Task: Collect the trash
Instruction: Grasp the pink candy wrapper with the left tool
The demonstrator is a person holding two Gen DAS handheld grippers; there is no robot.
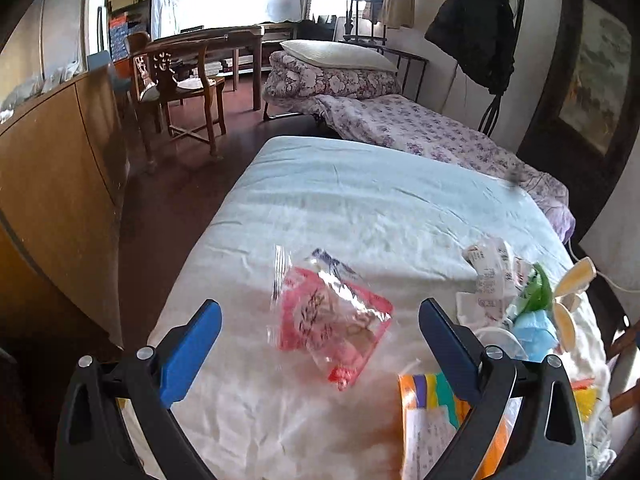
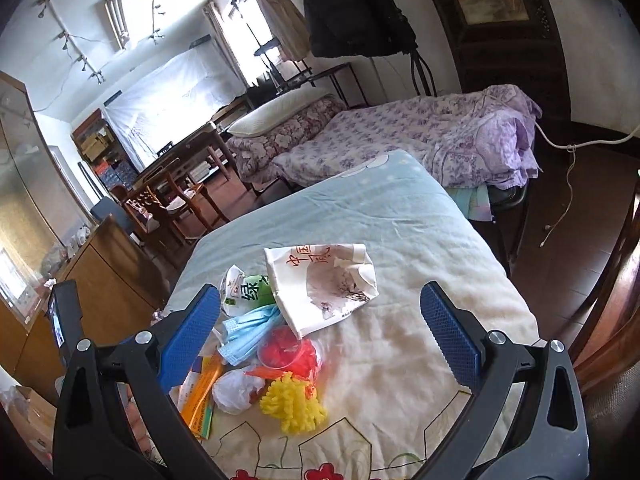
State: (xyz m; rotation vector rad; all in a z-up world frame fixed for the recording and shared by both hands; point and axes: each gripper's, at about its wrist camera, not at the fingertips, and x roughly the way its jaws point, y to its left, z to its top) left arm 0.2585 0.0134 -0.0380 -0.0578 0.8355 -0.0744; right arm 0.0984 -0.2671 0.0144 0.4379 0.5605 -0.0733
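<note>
white paper bag (image 2: pixel 320 284): red Chinese characters 中国 along its top edge, with a third one partly folded away;
green and white packet (image 2: pixel 248 292): large green character 绿;
red and clear wrapper (image 1: pixel 332 320): dark print, too blurred to read

Your left gripper (image 1: pixel 320 344) hovers with fingers (image 1: pixel 192 354) spread wide over the crinkled red-and-clear plastic wrapper (image 1: pixel 328 324) lying on the pale blue bed (image 1: pixel 360 200).

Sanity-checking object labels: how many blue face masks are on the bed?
1. The blue face mask lies crumpled in the trash pile, between the green packet and the red plastic cup; it also shows at the left wrist view's right edge. Others may be buried.
</note>
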